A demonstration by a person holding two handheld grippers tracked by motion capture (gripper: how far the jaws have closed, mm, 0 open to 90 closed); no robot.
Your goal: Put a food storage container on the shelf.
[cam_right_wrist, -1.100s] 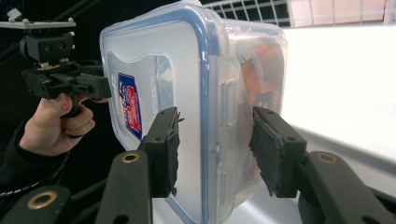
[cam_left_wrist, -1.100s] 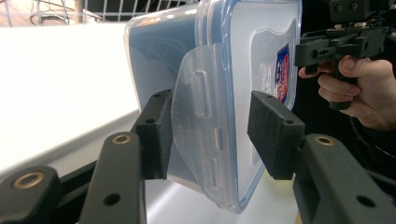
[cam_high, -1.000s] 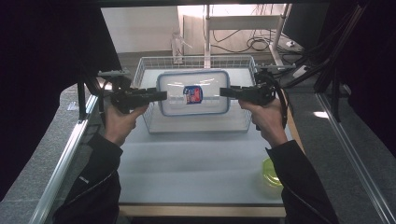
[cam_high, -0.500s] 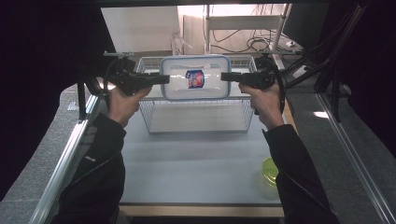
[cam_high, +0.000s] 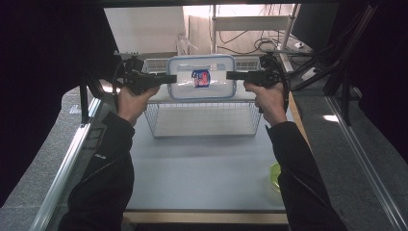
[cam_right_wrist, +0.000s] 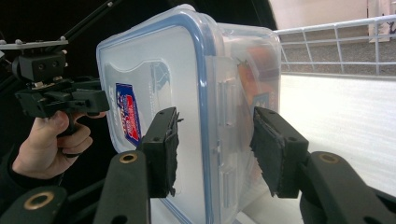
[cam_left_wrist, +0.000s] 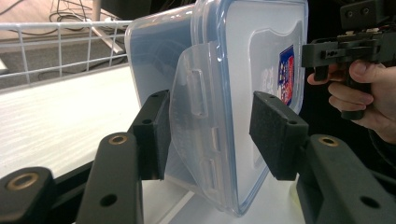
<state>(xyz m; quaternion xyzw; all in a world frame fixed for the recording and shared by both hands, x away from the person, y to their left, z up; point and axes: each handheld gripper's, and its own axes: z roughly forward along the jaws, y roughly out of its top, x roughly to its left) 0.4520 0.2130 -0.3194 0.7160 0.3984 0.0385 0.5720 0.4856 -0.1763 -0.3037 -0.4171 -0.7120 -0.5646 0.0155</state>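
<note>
1. From the high view, I have the box [cam_high: 201, 77] held up above the basket's [cam_high: 204, 119] far end, the left gripper [cam_high: 169, 78] on one short end and the right gripper [cam_high: 232, 75] on the other.
2. My left gripper view adds the side latch sitting between my pads [cam_left_wrist: 154, 135]; the jaws have just widened a little, and I cannot tell whether both pads press.
3. My right gripper view shows orange contents through the wall, blurred beyond naming. Its jaws straddle the other latch; firm contact is unclear.
4. A green thing [cam_high: 274, 175] at the table's [cam_high: 202, 178] right edge is half hidden by my sleeve.
</note>
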